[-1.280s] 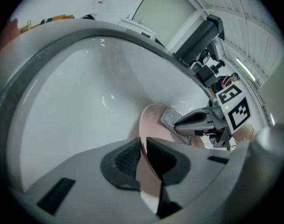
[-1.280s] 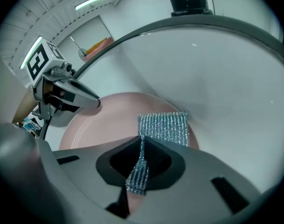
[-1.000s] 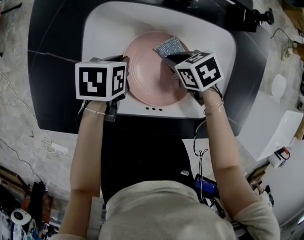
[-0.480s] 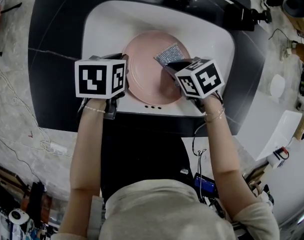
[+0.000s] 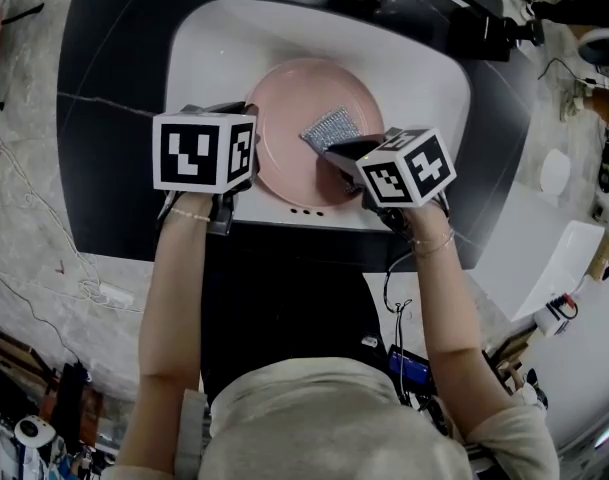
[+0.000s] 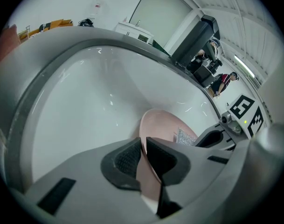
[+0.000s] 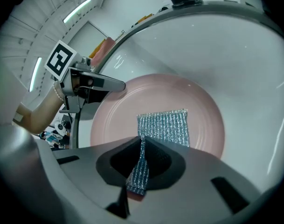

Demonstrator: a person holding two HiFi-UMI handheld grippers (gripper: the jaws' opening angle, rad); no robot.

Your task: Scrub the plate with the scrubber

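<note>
Gripping check, head view: left gripper [image 5: 249, 160] clamps the left rim of the pink plate [image 5: 284, 108] in the white sink [image 5: 214, 48]; right gripper [image 5: 336, 154] holds the silver scrubber [image 5: 332, 126] on the plate.
Left gripper view: jaws pinch the plate's rim.
Right gripper view: jaws pinch one scrubber edge; remainder spread on the plate.
</note>
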